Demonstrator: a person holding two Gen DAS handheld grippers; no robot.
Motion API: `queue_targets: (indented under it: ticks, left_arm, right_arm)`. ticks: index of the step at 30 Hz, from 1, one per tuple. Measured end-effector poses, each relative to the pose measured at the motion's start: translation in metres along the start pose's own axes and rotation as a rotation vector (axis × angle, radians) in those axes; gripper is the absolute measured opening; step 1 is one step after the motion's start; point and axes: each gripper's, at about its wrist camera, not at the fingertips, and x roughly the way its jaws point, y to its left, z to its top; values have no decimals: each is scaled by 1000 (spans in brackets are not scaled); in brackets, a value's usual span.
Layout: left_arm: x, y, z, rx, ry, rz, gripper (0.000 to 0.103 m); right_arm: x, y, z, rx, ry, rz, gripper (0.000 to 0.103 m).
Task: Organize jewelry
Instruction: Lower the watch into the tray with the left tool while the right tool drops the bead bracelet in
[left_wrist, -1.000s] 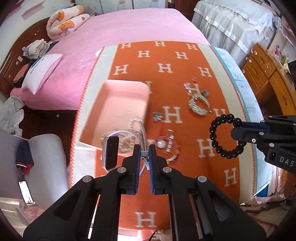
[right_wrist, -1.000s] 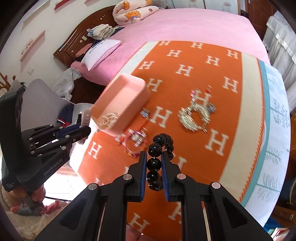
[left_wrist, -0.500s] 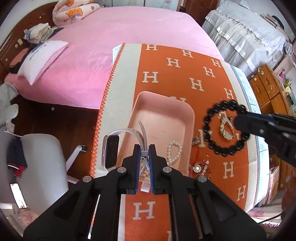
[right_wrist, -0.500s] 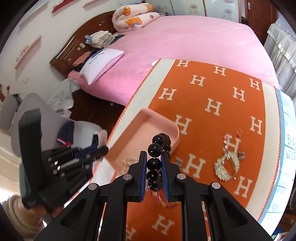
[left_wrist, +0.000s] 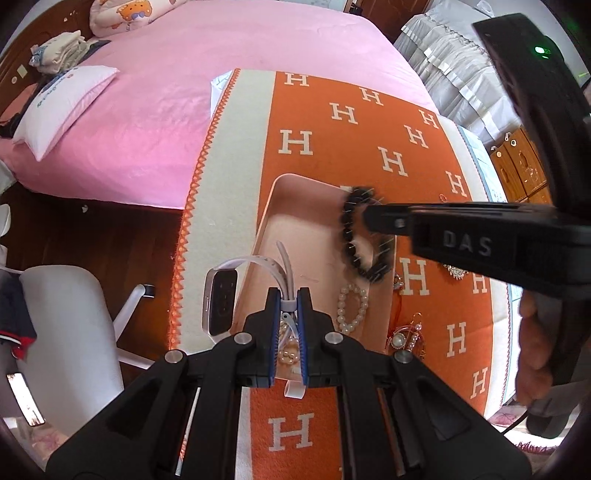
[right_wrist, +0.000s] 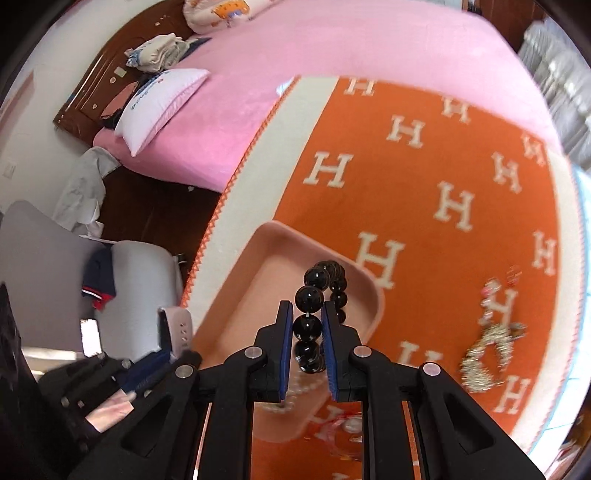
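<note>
A white-strapped smartwatch (left_wrist: 221, 295) is pinched by its band in the left gripper (left_wrist: 287, 310) beside the pink tray (left_wrist: 266, 206). The black bead bracelet (right_wrist: 320, 295), clamped in the right gripper (right_wrist: 306, 334), has been carried from above the orange blanket (right_wrist: 424, 173) to over the tray, where a pearl bracelet (left_wrist: 352, 307) lies.

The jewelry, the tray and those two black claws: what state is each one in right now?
Left gripper: shut on the watch strap.
Smartwatch: held up by its strap, screen dark.
Right gripper: shut on the black bead bracelet.
Black bead bracelet: hanging over the tray, not released.
Pink tray: open, holding a pearl bracelet.
Sparkly necklace: loose on the orange blanket.
</note>
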Motion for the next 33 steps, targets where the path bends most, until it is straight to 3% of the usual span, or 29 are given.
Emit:
queue_targets:
  ticks: [4, 17, 19, 21, 23, 33]
  left_arm:
    - [7, 3, 4, -9, 13, -12, 6]
    - [42, -19, 26, 47, 25, -27, 7]
    - [46, -24, 29, 67, 28, -32, 12]
    - [49, -30, 29, 79, 39, -33, 34]
    - [48, -32, 29, 77, 36, -38, 50]
    - [28, -29, 21, 70, 15, -42, 52]
  right_arm:
    - [6, -1, 4, 41, -11, 63, 29]
    - [-4, -49, -29, 134, -11, 19, 29]
    - [-7, -61, -41, 163, -10, 15, 29]
    - [-11, -70, -49, 184, -11, 7, 29]
    - [-15, -82, -59, 214, -15, -4, 29]
    - [-32, -122, -108, 331, -23, -16, 29]
